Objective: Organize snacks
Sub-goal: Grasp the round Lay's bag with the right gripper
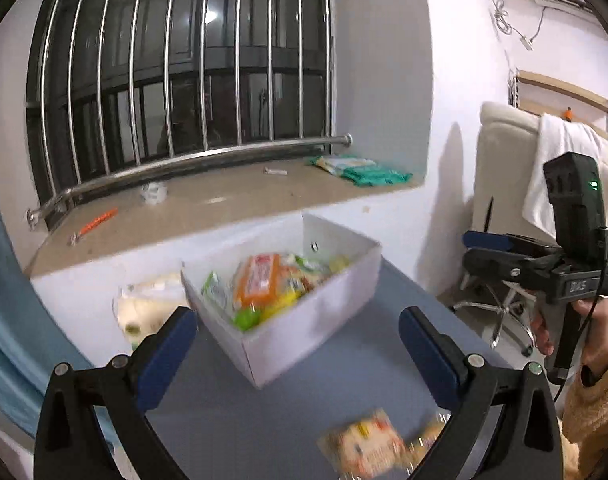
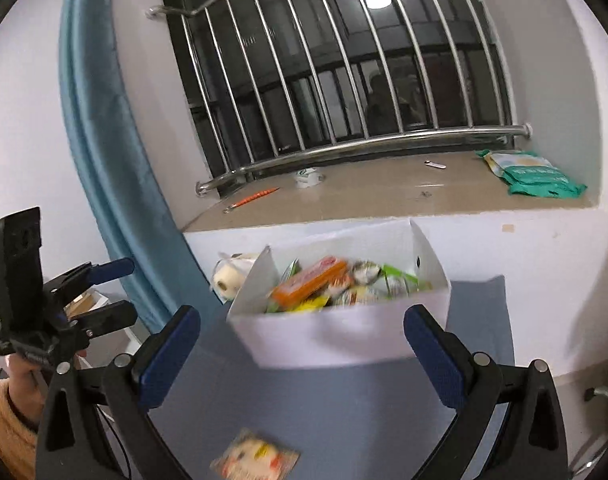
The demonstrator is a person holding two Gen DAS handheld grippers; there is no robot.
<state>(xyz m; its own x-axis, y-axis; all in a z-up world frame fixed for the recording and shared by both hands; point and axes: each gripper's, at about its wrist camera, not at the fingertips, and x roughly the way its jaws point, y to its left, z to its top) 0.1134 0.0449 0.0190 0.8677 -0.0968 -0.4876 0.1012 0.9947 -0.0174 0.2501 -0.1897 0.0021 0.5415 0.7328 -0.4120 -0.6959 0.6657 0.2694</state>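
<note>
A: Packets lay where, going from the left?

B: In the left wrist view, a roll of paper [image 1: 144, 312] sat at the far left by the wall. Next came the white box [image 1: 304, 332], already piled with snacks, an orange packet [image 1: 258, 280] on top. Nearer, to the right, a loose snack packet [image 1: 363, 448] lay flat on the blue-grey table [image 1: 264, 432], blurred, with a second wrapper touching its right side.

A: And the grippers?

B: The left gripper [image 1: 298, 344] hung above the table, fingers spread wide with nothing between them. The right gripper [image 2: 302, 348] was likewise spread and empty, facing the box; its view showed the loose packet [image 2: 256, 458] lying just below and left of it.

A: How would that packet handle?

B: Light, I judged, with a thin crinkly wrapper, probably slick, and contents that might crush. Lying flat, it offered little height. I would have pinched across its narrow width near the middle or at a sealed edge, closing gently.

A: And the box?

B: Thin card, likely to slide if nudged.
</note>
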